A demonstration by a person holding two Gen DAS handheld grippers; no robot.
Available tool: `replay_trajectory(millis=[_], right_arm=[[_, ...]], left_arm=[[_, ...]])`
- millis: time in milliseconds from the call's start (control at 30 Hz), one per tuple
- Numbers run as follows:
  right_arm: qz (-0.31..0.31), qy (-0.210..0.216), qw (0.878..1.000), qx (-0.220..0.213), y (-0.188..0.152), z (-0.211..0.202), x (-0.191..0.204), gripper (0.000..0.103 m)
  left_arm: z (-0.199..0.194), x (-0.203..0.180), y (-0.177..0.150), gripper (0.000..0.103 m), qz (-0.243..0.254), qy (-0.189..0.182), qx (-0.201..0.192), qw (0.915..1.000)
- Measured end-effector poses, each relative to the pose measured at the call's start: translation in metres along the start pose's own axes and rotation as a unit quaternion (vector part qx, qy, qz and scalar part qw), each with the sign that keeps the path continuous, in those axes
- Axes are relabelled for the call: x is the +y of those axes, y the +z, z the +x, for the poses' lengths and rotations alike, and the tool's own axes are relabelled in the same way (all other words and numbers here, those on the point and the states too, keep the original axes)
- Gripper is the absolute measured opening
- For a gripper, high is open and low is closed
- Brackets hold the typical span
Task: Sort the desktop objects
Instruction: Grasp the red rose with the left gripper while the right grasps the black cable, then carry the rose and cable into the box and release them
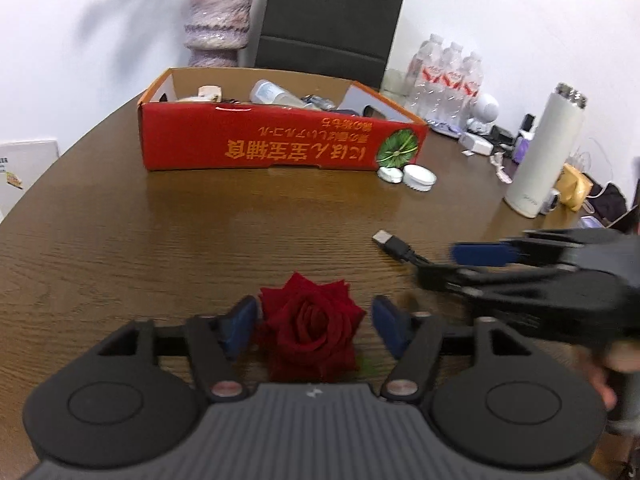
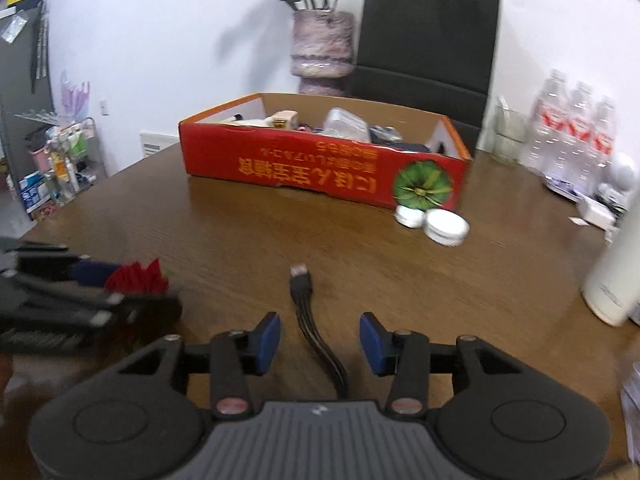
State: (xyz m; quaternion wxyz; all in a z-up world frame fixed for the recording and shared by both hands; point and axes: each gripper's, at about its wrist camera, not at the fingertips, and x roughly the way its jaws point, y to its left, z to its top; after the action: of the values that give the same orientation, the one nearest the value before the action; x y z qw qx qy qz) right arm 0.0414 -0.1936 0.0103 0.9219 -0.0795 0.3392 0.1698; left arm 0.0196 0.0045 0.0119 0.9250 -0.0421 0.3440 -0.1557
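A red rose (image 1: 310,330) lies on the brown table between the open fingers of my left gripper (image 1: 314,326); its left petals touch the left pad and a gap shows at the right pad. It also shows in the right wrist view (image 2: 138,278). A black USB cable (image 2: 306,300) lies between the open fingers of my right gripper (image 2: 318,342), plug pointing away. The cable (image 1: 394,244) and right gripper (image 1: 460,268) show in the left wrist view. A red cardboard box (image 1: 272,142) holding several items stands beyond.
Two white round lids (image 1: 408,176) lie by the box's right corner. A white flask (image 1: 542,156), water bottles (image 1: 446,78) and small clutter stand at the right. A vase (image 1: 218,20) and a black bag (image 1: 332,20) stand behind the box.
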Motion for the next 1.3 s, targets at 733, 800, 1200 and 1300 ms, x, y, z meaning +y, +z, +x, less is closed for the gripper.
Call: replay_trajectory(millis=[733,800,1200,1300], right_arm=[[0.052,-0.022,0.981,-0.185,0.090,-0.069,-0.018,0.001],[0.051,-0.014,0.978,-0.201,0.121,-0.066,-0.025,0.001],[0.104,0.025,0.990,-0.091,0.251,0.107,-0.072,0.001],[0.130,0.025,0.990,-0.039,0.252,0.162,-0.082,0.001]], left_arm=[[-0.032,0.016,0.098,0.039,0.001,-0.011,-0.125,0.9920],[-0.027,0.017,0.126,0.039,0.016,-0.002,-0.138,0.9902],[0.123,0.063,0.234,0.039,0.013,0.009,-0.029,0.9994],[0.155,0.071,0.232,0.039,0.004,0.000,0.017,0.9999]])
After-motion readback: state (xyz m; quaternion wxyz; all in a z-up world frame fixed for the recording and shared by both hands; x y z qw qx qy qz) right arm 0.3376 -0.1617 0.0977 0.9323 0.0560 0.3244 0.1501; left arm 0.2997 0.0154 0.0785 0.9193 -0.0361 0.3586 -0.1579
